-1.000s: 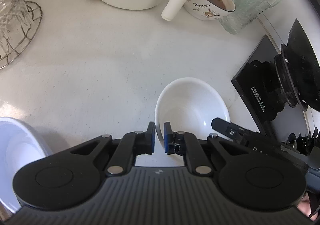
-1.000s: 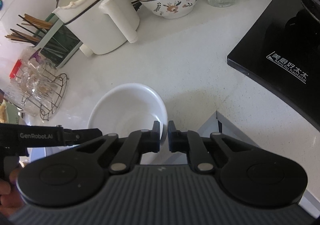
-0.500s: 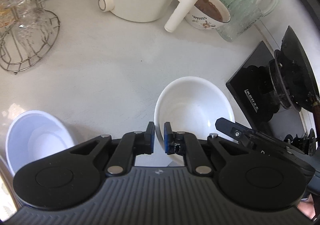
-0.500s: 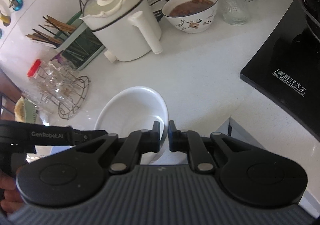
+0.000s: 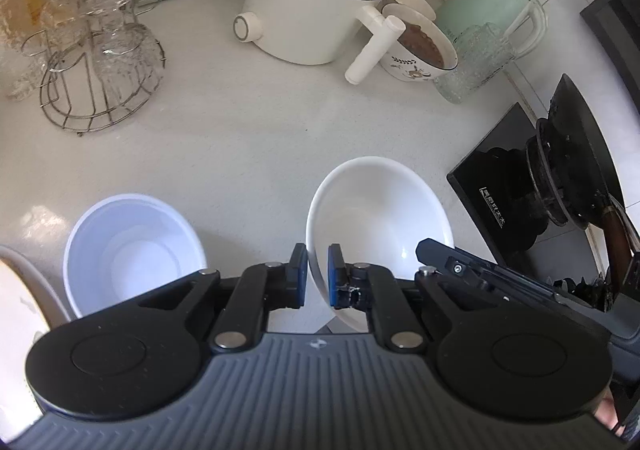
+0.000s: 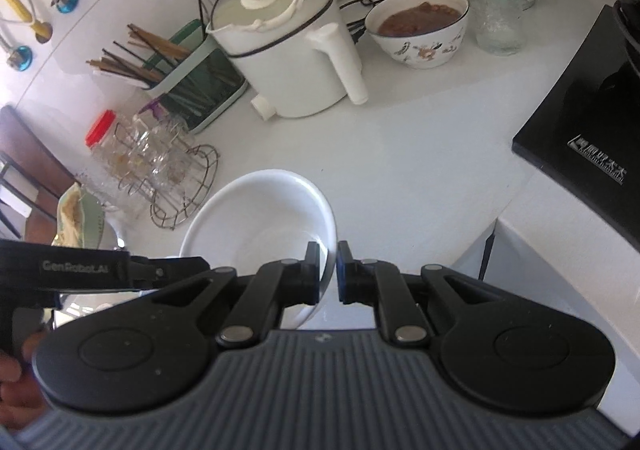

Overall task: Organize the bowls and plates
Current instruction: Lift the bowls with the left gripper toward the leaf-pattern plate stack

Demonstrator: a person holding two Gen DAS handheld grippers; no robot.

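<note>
A white bowl (image 5: 380, 210) is held up above the white counter by both grippers. My left gripper (image 5: 318, 274) is shut on its left rim. My right gripper (image 6: 329, 270) is shut on its right rim; the bowl shows in the right wrist view (image 6: 256, 218). A second white bowl (image 5: 128, 246) stands on the counter at the lower left of the left wrist view. The edge of a plate (image 5: 16, 314) shows at the far left. The right gripper's body (image 5: 500, 282) shows beside the held bowl.
A white electric pot (image 5: 320, 2) with a handle, a patterned bowl of brown food (image 5: 420, 50), a glass (image 5: 472, 62) and a green kettle (image 5: 492, 6) stand at the back. A wire rack of glasses (image 5: 92, 62) is at left. A black stove (image 5: 540, 190) is at right.
Both grippers have lifted the held bowl higher and drawn back from the counter. More of the counter, the second bowl and the glass rack have come into view.
</note>
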